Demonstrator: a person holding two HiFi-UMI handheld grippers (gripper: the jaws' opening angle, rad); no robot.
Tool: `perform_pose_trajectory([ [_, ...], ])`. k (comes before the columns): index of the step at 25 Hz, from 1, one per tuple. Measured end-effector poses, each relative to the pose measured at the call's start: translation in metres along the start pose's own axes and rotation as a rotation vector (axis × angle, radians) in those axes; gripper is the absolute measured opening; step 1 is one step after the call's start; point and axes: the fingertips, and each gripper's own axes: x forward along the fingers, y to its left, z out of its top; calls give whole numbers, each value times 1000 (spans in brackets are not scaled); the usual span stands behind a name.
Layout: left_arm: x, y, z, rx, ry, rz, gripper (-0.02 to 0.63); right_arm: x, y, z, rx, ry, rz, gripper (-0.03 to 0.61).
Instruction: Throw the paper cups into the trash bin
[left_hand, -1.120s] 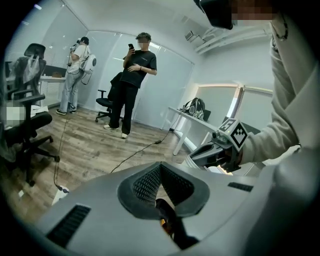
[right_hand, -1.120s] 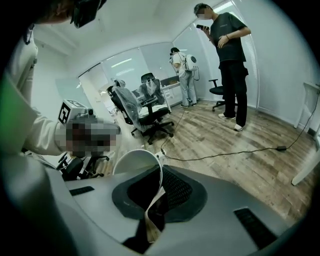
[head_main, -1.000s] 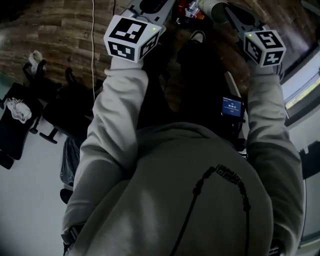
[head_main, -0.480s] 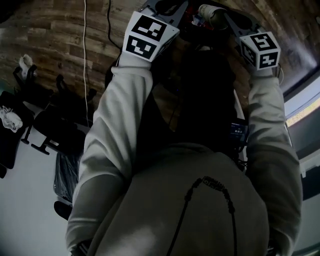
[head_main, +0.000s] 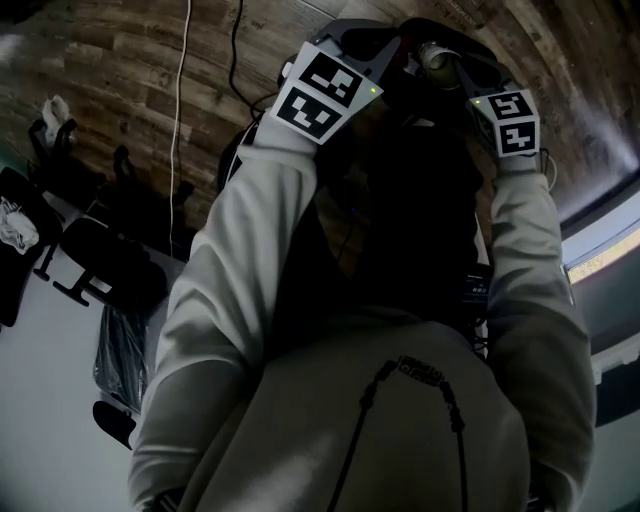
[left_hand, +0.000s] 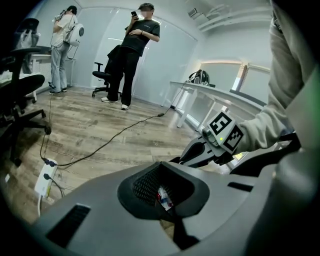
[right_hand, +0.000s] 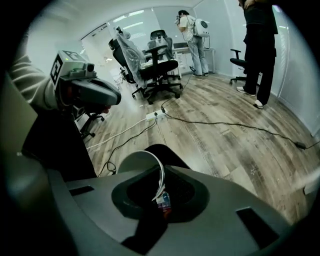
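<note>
My right gripper (right_hand: 160, 204) has its fingers closed down narrow on the paper cup (right_hand: 136, 162), pinching the thin wall right at the rolled rim. In the right gripper view the rim rises from the jaws as a curved white band seen edge-on. The cup's body runs off to the left of it, so the long axis lies crosswise to the fingers and the cup is on its side, not upright. In the head view the right gripper (head_main: 452, 56) is held out ahead of me over the wood floor (head_main: 120, 90), and the paper cup (head_main: 434, 55) sticks out of it toward the left gripper (head_main: 368, 40). A round end is turned up at the camera there, but it is too small for me to tell mouth from base.

In its own view the left gripper (left_hand: 174, 220) has its jaws drawn together with nothing between them. Just beyond it I see the right gripper (left_hand: 197, 151) close by, near level with it.

Around me a power strip (left_hand: 44, 176) and a black cable (left_hand: 115, 137) lie on the floor, two people (left_hand: 131, 55) stand at the far wall, and an office chair (right_hand: 156, 65) stands further off.
</note>
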Motion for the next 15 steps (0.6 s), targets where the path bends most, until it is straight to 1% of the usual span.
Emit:
perform_pose_trajectory([
  [2,-7,-5,6,-15,-11,-1,-6,-6,2,-1,23,14,-9,50],
  [3,-12,-10,12,-23,-19,-2,-6,-15,2,1,37,11,-17,68],
  [4,-19,-17,18,-31,-25,-6,-6,-27,4,4,51,5,-21,72],
  [7,-44,-48,38,-50,-15,-36,-6,-80,18,18,75,-14,-14,71],
  [11,-86,-89,71,-86,-9,-44,-6,-160,38,46,90,-33,-13,71],
  [13,-105,-111,79,-95,5,-56,-6,-194,50,55,98,-33,-9,71],
  [15,-119,-129,80,-88,37,-65,-6,-221,58,58,101,-33,-12,71],
])
